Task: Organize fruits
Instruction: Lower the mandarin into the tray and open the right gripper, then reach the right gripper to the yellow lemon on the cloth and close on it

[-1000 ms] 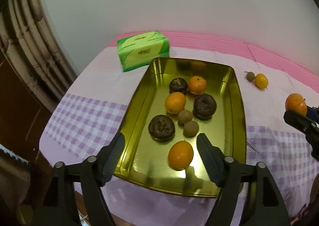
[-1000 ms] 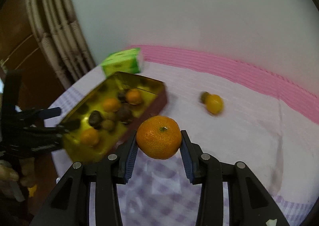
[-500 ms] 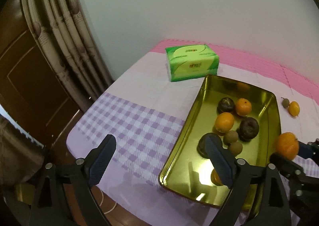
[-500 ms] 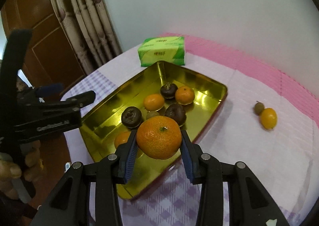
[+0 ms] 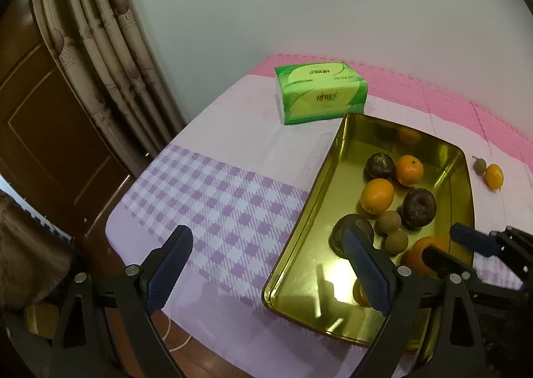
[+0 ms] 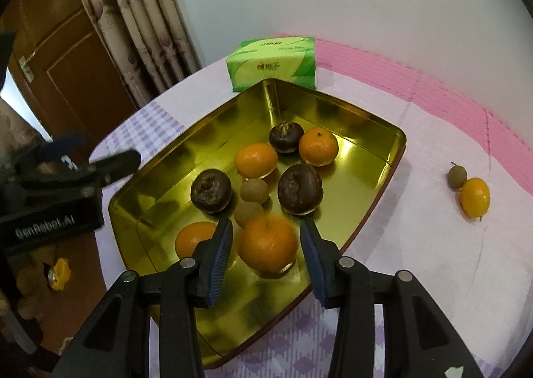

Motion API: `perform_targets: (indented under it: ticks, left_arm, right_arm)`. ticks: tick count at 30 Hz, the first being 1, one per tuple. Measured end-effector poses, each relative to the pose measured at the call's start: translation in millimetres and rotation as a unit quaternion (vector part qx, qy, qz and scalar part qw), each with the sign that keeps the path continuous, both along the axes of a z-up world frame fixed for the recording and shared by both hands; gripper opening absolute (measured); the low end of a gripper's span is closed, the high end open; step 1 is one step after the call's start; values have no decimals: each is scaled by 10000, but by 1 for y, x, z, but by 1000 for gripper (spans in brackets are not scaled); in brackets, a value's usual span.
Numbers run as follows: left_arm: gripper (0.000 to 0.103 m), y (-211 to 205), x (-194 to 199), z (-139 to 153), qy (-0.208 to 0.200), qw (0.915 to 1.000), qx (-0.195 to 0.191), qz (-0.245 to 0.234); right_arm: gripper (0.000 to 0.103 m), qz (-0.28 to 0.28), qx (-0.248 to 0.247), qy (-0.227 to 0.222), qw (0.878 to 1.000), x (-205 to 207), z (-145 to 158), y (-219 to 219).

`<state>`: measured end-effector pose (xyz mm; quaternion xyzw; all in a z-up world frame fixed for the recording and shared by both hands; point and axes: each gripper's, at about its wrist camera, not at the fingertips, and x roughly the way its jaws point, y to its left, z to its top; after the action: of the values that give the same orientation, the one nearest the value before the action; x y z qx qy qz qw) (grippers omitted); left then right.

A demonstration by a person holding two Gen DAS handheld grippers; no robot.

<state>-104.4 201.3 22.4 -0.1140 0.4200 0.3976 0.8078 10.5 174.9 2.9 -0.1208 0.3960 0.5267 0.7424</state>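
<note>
A gold metal tray (image 6: 200, 134) holds several oranges, dark brown round fruits and small brown fruits. My right gripper (image 6: 266, 224) hangs over the tray's near end, its jaws opening. A blurred orange (image 6: 268, 246) sits between them with a gap on each side, so the pads no longer press on it. In the left wrist view the same orange (image 5: 416, 256) shows beside the right gripper (image 5: 444, 243). My left gripper (image 5: 266, 234) stands wide open over the checked cloth at the tray's left edge (image 5: 299, 221), holding nothing.
A green tissue pack (image 6: 271, 63) lies behind the tray. A small yellow-orange fruit (image 6: 474, 196) and a small brown fruit (image 6: 457, 176) lie on the white cloth to the right. Curtains and a wooden door stand left of the table's edge.
My right gripper carried the orange over the tray, lowered, and its jaws came off the fruit. My left gripper swung left off the tray and spread wider.
</note>
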Motion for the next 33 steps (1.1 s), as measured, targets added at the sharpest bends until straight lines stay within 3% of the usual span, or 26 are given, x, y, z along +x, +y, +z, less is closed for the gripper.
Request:
perform_targets:
  ticks: [4,10,19,24,27,33]
  left_arm:
    - [92,-1,1,-2,35,10000,-17,-16]
    - [92,-5,2,-2,37,10000,-36,-65]
    - [93,-12,6,-6,104,9998,-62,-138]
    - [93,-14,8,-10,182,9997,-86,-152]
    - [94,-13,9,-12,219,9996,-102,-153]
    - [94,-10,9,-15,207,9995,-205,-142]
  right_arm:
    - [47,-238,272,67,9993,10,10,-17]
    - [54,-913,616,204,9937,35,13,-77]
    - [55,-1800,270,325,9828,73,-27,-151]
    - [56,-1760,207,80,9841,90,-22,-147]
    - [63,-1635,142,-158,9863,100,-17,-130]
    - [64,-1516,-133,-379,9876,133,-23,-95]
